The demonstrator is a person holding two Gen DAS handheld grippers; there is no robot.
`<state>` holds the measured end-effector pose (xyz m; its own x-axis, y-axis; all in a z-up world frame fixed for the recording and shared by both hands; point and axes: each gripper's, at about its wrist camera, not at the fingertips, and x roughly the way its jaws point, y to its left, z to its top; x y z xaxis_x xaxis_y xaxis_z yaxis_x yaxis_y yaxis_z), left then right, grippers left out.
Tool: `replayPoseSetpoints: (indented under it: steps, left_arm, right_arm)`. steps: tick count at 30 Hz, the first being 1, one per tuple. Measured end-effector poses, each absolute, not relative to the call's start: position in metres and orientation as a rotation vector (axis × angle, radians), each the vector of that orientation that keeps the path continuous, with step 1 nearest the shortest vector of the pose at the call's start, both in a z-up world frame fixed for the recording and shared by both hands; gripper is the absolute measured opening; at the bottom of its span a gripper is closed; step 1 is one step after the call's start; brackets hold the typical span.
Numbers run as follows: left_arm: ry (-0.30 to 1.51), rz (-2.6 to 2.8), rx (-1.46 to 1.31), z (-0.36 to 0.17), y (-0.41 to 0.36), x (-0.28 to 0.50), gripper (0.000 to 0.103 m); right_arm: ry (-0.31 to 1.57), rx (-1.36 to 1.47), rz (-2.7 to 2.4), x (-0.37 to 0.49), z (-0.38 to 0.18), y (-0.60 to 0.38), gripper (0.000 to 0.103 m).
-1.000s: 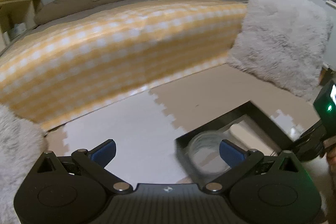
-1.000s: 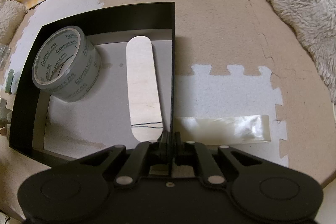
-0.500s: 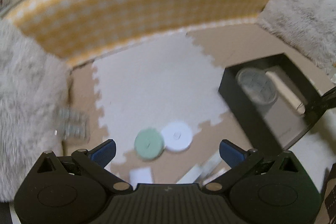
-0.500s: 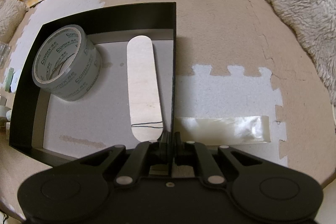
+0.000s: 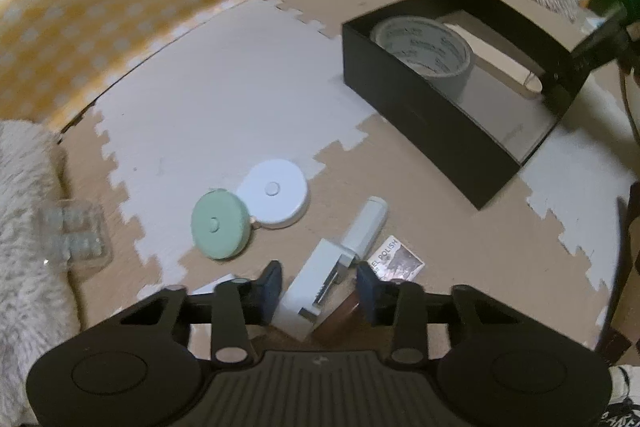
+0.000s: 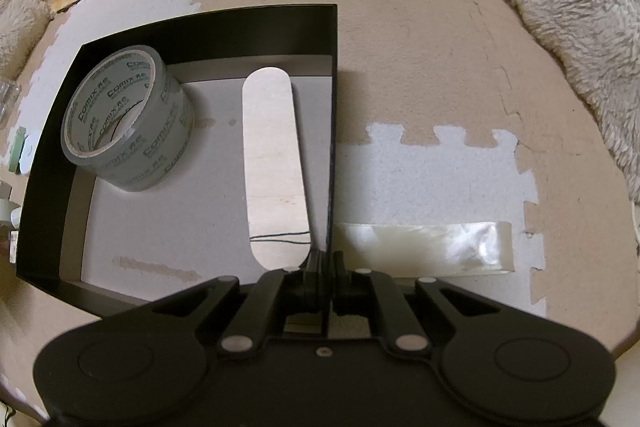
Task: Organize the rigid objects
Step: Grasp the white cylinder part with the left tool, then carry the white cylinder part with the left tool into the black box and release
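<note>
My left tongs (image 5: 318,287) point steeply down at the floor mat (image 5: 224,75), jaws closing around a white block (image 5: 308,291) that lies between the blue pads (image 5: 270,285); I cannot see the pads pressing on it yet. A brown item (image 5: 338,315) sits just beside the block under the right pad, half hidden, and I cannot tell what it is. A card reading "polish" (image 5: 396,263) lies near it, and a white tube (image 5: 366,227) runs up from the block. Beyond, a green disc (image 5: 218,225) overlaps a white disc (image 5: 276,193). Open mat stretches from there to the yellow checked bedspread (image 5: 120,7). A blister pack (image 5: 72,235) at the left is blurred against fluffy fabric.

My right tongs (image 6: 326,267) also point steeply down, pinched tight on the right wall of the black box (image 6: 332,107). Inside the box, a tape roll (image 6: 128,119) leans in the far left corner and a wooden stick (image 6: 274,163) lies flat along the gripped wall. The middle of the box floor is free. A clear tape strip (image 6: 424,247) lies on the mat just right of the box.
</note>
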<state>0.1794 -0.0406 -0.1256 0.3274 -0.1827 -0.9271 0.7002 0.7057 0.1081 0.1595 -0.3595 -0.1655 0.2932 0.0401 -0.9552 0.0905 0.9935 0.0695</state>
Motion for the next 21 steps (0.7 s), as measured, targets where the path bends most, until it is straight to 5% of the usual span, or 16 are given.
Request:
replayPoseSetpoints:
  steps: [6, 21]
  left_arm:
    - [1.142, -0.622, 0.568, -0.136, -0.042, 0.183, 0.016]
    - [0.895, -0.767, 0.293, -0.068, -0.069, 0.169, 0.016]
  right_arm:
    - [1.274, 0.118, -0.033, 0.159, -0.166, -0.36, 0.006]
    - [1.274, 0.116, -0.034, 0.159, -0.166, -0.36, 0.006]
